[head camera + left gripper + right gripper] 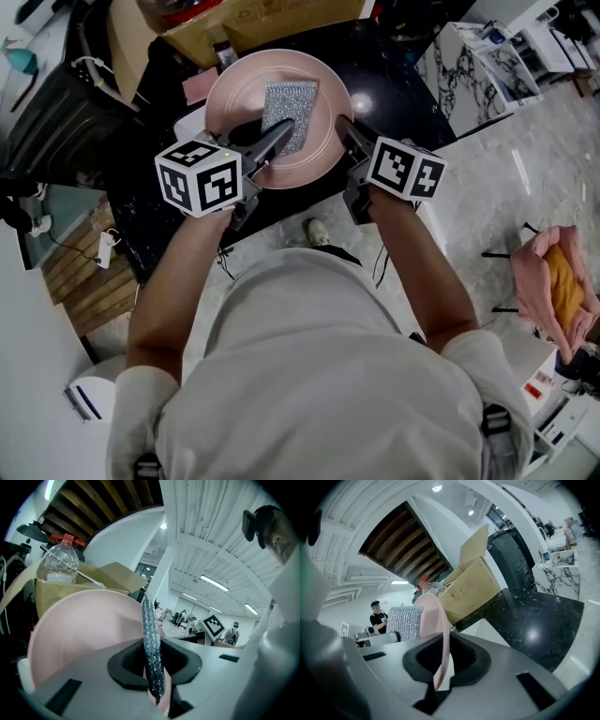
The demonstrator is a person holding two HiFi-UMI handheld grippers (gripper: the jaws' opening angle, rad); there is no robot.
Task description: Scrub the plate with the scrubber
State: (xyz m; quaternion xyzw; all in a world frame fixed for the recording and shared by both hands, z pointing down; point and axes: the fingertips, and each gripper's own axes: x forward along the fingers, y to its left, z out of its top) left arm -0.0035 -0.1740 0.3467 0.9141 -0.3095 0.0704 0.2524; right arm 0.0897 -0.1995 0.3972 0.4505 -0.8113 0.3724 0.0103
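Note:
In the head view a round pink plate (234, 94) is held up over the black counter. My right gripper (345, 131) is shut on the plate's right rim. In the right gripper view the thin pink rim (440, 639) runs edge-on between that gripper's (440, 667) black pads. My left gripper (279, 136) reaches in from the lower left, shut on a silver glittery scrubber (289, 112) that lies flat against the plate's face, right of centre. Seen from the left gripper (153, 667), the scrubber (152, 648) stands edge-on between the pads with the plate (79, 625) to its left.
A black marble counter (394, 84) lies under the plate. An open cardboard box (244, 23) stands behind it, with a clear plastic bottle (58, 564) in it. A white marble table (469, 66) is at the right. Pink cloth (553, 281) sits at the far right.

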